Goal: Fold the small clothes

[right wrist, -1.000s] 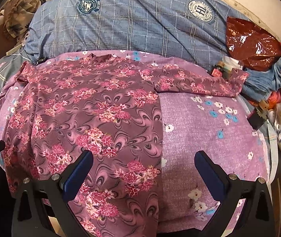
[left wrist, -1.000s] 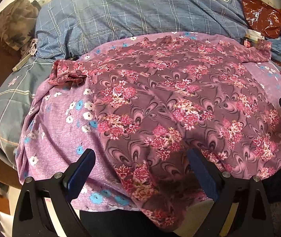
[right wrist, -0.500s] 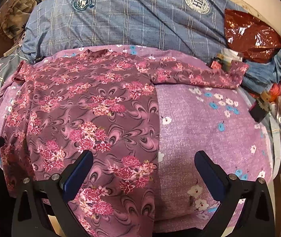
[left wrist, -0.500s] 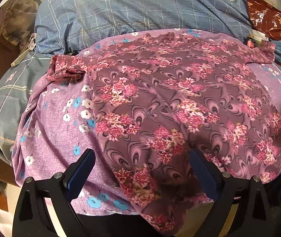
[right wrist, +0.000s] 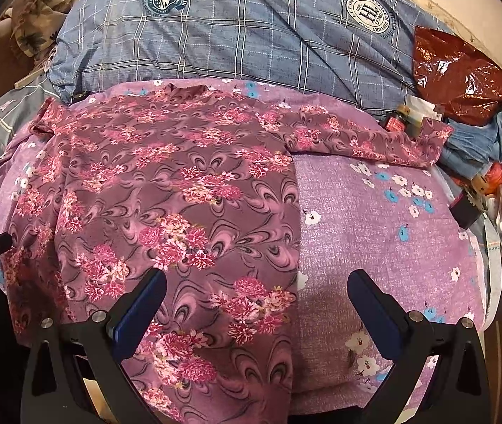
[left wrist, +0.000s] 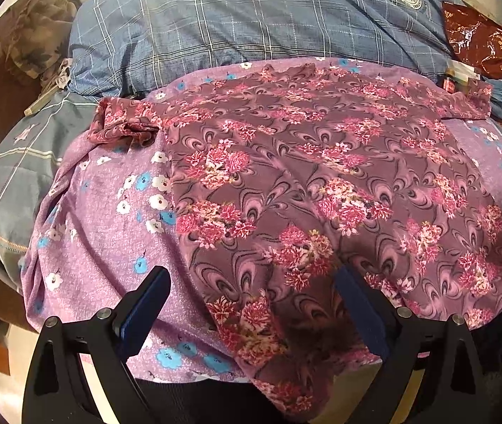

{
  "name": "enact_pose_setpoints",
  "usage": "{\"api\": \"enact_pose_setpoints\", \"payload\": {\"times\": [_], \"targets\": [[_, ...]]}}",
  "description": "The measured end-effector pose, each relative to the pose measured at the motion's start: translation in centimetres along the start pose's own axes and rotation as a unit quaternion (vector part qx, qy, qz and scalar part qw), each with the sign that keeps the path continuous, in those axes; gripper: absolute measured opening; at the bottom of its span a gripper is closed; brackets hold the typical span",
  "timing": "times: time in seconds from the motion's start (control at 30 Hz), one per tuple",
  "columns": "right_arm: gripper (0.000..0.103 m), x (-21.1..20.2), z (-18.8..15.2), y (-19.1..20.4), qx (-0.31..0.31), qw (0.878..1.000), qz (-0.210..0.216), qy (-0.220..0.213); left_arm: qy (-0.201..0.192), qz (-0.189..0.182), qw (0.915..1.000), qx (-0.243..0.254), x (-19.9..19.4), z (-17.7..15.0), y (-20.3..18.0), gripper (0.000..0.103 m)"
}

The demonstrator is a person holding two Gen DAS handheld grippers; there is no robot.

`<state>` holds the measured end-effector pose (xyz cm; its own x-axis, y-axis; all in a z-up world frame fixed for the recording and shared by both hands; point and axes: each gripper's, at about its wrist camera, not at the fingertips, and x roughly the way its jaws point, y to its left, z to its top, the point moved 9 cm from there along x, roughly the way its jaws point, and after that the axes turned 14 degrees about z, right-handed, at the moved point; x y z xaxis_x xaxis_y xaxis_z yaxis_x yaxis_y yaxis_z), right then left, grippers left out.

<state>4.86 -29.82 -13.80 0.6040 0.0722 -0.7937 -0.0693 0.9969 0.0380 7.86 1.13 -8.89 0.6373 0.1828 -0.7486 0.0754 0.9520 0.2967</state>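
Observation:
A maroon floral shirt [left wrist: 303, 183] lies spread flat on a purple flowered sheet [left wrist: 109, 240]; it also shows in the right wrist view [right wrist: 180, 194]. Its left sleeve [left wrist: 123, 123] is bunched up, its right sleeve [right wrist: 367, 141] lies stretched out sideways. My left gripper [left wrist: 251, 304] is open and empty, hovering above the shirt's near hem at its left side. My right gripper [right wrist: 256, 304] is open and empty, above the shirt's right edge near the hem. The hem hangs over the bed's front edge.
A blue plaid quilt [right wrist: 251, 35] lies behind the shirt. A red plastic bag [right wrist: 459, 74], blue cloth [right wrist: 491, 134], small bottles [right wrist: 402, 120] and clutter sit at the right. A brown patterned cloth [left wrist: 35, 31] lies at the far left.
Both grippers have drifted slightly forward over the shirt and stayed open. The shirt has not moved.

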Motion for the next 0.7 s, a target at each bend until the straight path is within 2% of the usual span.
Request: {"api": "enact_pose_setpoints", "payload": {"times": [0.7], "targets": [[0.103, 0.07, -0.12, -0.39, 0.02, 1.0, 0.013, -0.002, 0.01, -0.009, 0.9999, -0.008, 0.04, 0.62, -0.19, 0.096]]}}
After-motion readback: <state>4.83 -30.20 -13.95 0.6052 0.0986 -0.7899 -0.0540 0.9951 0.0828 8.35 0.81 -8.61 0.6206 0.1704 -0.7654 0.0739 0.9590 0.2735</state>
